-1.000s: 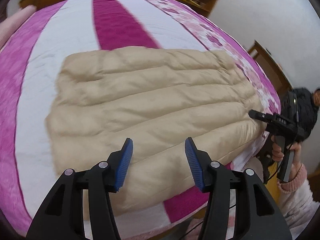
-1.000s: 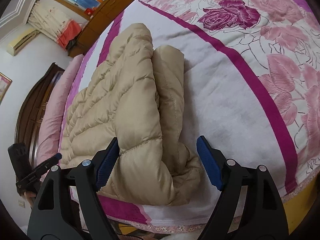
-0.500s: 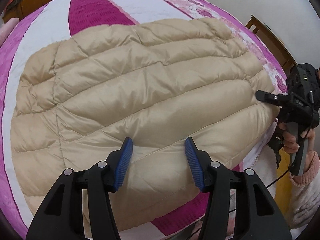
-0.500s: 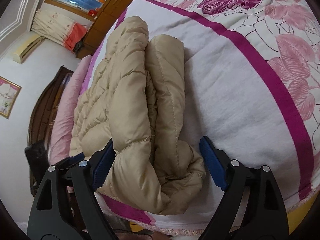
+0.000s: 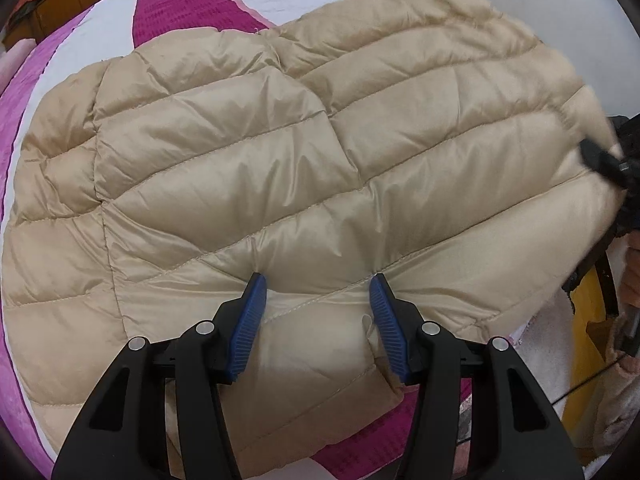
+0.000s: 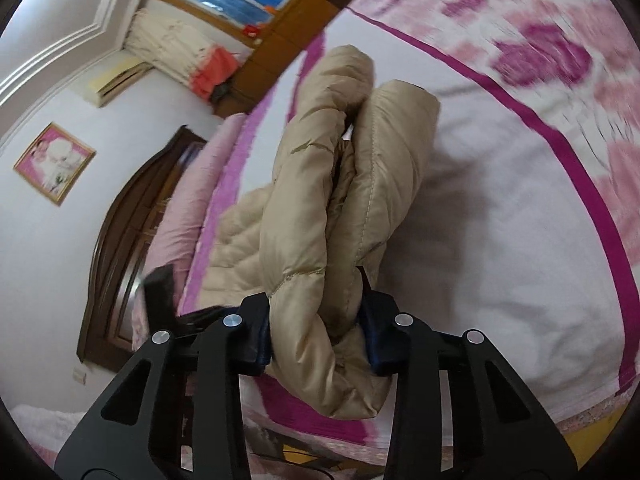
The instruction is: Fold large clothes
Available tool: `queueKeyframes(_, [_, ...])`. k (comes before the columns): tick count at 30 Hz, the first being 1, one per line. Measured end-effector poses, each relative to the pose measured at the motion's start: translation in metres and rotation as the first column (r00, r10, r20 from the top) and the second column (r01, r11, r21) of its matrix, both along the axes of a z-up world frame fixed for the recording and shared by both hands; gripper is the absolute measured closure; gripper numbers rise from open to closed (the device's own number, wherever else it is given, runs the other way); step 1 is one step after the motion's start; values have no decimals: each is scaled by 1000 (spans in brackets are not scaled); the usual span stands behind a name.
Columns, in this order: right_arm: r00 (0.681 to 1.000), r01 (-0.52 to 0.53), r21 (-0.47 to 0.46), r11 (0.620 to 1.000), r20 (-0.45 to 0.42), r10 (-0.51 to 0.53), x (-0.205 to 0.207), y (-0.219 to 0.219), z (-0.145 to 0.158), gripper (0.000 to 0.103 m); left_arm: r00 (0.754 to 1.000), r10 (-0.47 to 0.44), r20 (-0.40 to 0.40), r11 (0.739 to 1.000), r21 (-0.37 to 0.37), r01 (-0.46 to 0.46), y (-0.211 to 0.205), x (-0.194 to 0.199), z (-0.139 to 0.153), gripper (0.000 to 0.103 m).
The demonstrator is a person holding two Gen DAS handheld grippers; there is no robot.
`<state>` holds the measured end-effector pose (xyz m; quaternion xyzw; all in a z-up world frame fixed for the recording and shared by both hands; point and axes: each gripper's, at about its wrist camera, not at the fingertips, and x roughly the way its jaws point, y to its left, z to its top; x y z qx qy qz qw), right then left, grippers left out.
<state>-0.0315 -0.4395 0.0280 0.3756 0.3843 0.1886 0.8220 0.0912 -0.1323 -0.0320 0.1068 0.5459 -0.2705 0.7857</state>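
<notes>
Change since the frames a second ago: both grippers have closed in on the near hem of the down jacket (image 5: 256, 168). The right gripper (image 6: 316, 320), wide apart then, now has its jaws clamped on the bunched end of the garment. The left gripper (image 5: 316, 304) has advanced from hovering short of the hem to pressing into it.

Nearest, left wrist view: the blue pads (image 5: 248, 320) stand wide apart in the lower centre of the frame, dimpling the quilted fabric on either side of a hem section. Nothing is pinched yet.

Nearest, right wrist view: the thick stacked layers of the jacket (image 6: 332, 208) sit between the jaws at lower centre, squeezed narrow there and bulging out below.

Middle distance: the jacket fills most of the left view, lying broad and flat on the bed (image 5: 188, 4). In the right view it reads as a doubled slab seen edge-on, running toward the upper centre.

Far: pink and white bedspread (image 6: 520, 184), a dark wooden headboard (image 6: 132, 216) at centre left, a framed picture (image 6: 54, 162) on the wall.

Judgement: at least one fold appears done, the layers being stacked. Left grasp not yet made; a further fold and tidying likely remain.
</notes>
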Motion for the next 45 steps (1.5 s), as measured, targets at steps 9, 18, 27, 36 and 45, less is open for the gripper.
queueKeyframes(9, [984,-137,-117,984,95,149,21,83,60,70,1000,7,26,1000,4,-7,-3,-3,-6,51])
queueKeyframes(18, [967,-209,-259,943,91,239,37,149,83,70,999,13,40,1000,-29,-12,14,-15,5,55])
queueKeyframes(27, [954,-262,-429,865,23,300,49,201,92,70,972,192,136,980,-70,-184,122,-23,64,55])
queueKeyframes(36, [912,-381,-512,770,-70,404,69,278,80,67,929,358,95,933,-71,-352,188,-7,60,59])
queueKeyframes(45, [843,-530,-426,733,-172,509,92,351,27,47,910,404,93,915,-66,-399,219,-2,48,59])
